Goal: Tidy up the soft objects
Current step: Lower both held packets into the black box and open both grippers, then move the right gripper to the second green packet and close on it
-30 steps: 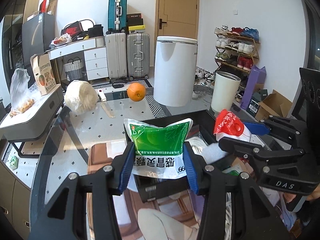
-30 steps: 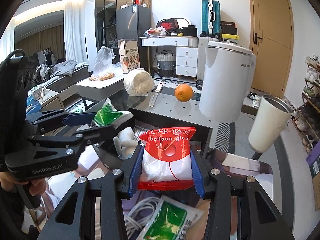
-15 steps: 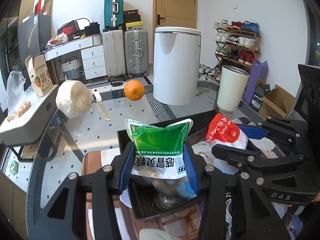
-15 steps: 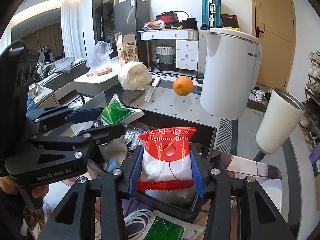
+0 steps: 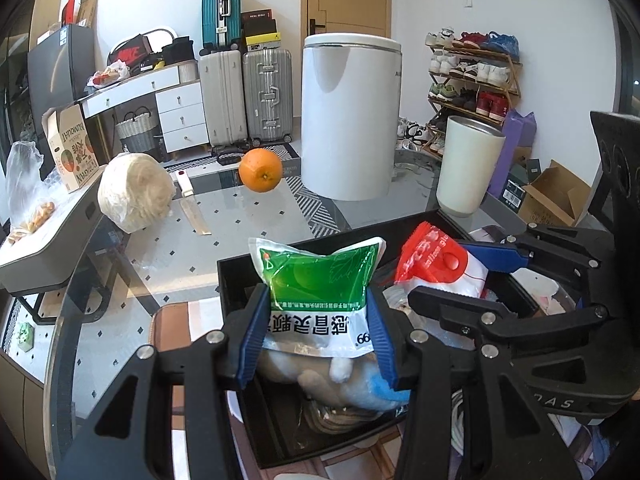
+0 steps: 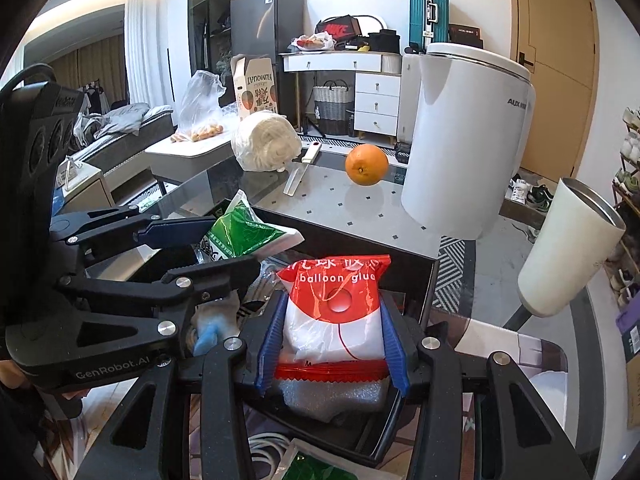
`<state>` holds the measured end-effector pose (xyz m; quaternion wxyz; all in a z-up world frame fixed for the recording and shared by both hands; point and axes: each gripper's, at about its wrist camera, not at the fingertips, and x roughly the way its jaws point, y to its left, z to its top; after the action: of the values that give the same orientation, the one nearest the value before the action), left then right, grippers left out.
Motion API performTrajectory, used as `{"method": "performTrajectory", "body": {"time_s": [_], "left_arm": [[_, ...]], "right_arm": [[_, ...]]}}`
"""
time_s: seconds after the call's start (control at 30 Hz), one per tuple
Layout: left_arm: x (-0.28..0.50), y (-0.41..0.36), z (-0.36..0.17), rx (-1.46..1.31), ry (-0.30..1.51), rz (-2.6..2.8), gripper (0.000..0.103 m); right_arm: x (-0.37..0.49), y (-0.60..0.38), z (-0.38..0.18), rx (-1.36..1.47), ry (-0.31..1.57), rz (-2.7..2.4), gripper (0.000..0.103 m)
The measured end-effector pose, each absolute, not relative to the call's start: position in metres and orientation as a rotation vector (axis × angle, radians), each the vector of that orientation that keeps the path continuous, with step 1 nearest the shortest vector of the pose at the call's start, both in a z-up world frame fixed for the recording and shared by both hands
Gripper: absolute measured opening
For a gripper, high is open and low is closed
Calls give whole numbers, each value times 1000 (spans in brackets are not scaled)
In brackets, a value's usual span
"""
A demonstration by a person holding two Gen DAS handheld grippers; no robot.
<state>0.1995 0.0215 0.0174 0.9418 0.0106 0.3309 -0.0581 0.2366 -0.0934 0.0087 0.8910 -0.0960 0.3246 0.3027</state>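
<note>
Packets filled both grippers over the black bin [image 5: 236,276]; the green-and-white packet [image 5: 320,300] stood upright, pinched by its lower half between the blue pads of the left gripper [image 5: 318,340], above the bin's left part; the red-and-white packet [image 6: 334,312], printed "balloon glue", was clamped the same way in the right gripper [image 6: 332,344], above the bin's right part, just beside the green one but not touching it. Inside the bin, under the green packet, lay a plush toy [image 5: 340,384] in beige and blue, and under the red packet a piece of white foam [image 6: 332,396]; other soft things lay deeper in the bin, too jumbled to name. In front of the bin, nearest the right wrist camera, a second green packet [image 6: 316,470] and a white cable [image 6: 268,446] lay on a patterned surface. The bin sat on a glass table [image 5: 168,256] with small dark diamonds; beyond the bin on that table were an orange [image 5: 260,170], a white bundle wrapped in plastic [image 5: 134,192] to the left of the orange, and a knife [image 5: 192,208] between the two; behind the bin's right side stood a large white appliance [image 5: 350,116], and to the right of that a cream tumbler [image 5: 468,172]. Farther back from the bin stood suitcases [image 5: 244,92], a white drawer unit [image 5: 176,112] and a shoe rack [image 5: 474,76].
</note>
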Motion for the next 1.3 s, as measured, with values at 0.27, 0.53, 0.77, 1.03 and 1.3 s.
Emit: {"method": "performTrajectory", "body": {"time_s": [0.27,0.53,0.77,1.03,1.3], "left_arm": [[200,25,15,23,679,-137,50],[194,17,16,22,683,-159,66],[167,17,27,9,633,-143,95],[137,18,34,-8,595,-101,103],[109,17,32,-36,605,-99,103]], "right_arm": [[238,-91,10,-242,676,642,66],[222,-108,18,-218,654,626,80],[198,-133,25,-151,631,596,93],[175,-143,31,-153,631,588,102],[157,-151,21,-158,672,556,102]]}}
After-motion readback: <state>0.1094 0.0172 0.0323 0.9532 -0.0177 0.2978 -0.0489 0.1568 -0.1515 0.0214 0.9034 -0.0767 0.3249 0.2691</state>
